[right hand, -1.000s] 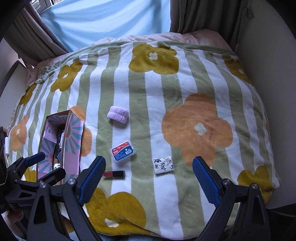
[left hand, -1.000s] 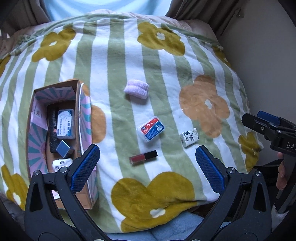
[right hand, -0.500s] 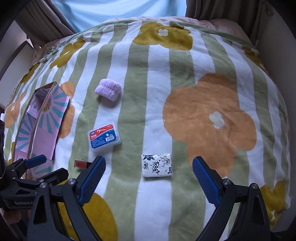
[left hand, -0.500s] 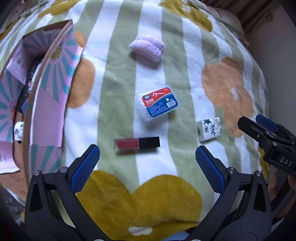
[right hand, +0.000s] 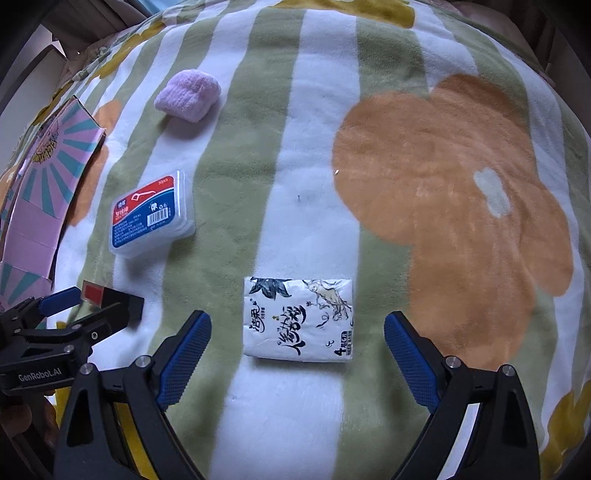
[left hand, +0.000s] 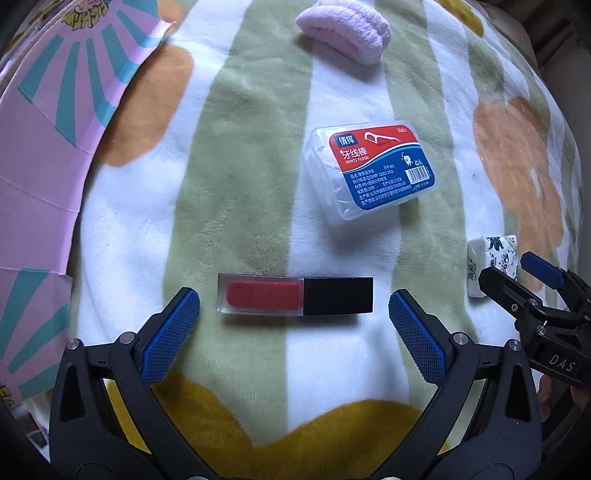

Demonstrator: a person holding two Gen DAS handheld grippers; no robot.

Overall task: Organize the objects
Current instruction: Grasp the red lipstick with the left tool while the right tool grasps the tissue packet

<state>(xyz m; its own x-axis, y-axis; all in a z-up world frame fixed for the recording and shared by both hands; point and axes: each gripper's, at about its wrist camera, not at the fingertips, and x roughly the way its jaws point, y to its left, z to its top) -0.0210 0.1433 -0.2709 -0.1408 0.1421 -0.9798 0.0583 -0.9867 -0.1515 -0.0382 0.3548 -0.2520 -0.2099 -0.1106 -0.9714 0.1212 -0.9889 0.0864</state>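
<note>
A red-and-black lipstick tube [left hand: 295, 295] lies flat on the flowered blanket, just ahead of my left gripper [left hand: 293, 328], whose blue pads stand wide apart on either side of it without touching. A white tissue pack [right hand: 298, 320] with ink drawings lies between the spread pads of my right gripper [right hand: 297, 343], also untouched. A dental floss box [left hand: 373, 168] and a rolled pink cloth [left hand: 345, 31] rest farther up the blanket. In the right wrist view the left gripper [right hand: 88, 301] hovers over the lipstick [right hand: 110, 295].
A pink cardboard box [left hand: 55, 155] with teal sunburst flaps stands at the left edge of the blanket [left hand: 240, 184]. The blanket drops away at the right side beyond the orange flower [right hand: 461, 184]. A dark curtain shows at the far top right.
Both grippers have come down close to the blanket. The lipstick and the tissue pack now loom large between their pads. The box's inside has slid out of view.
</note>
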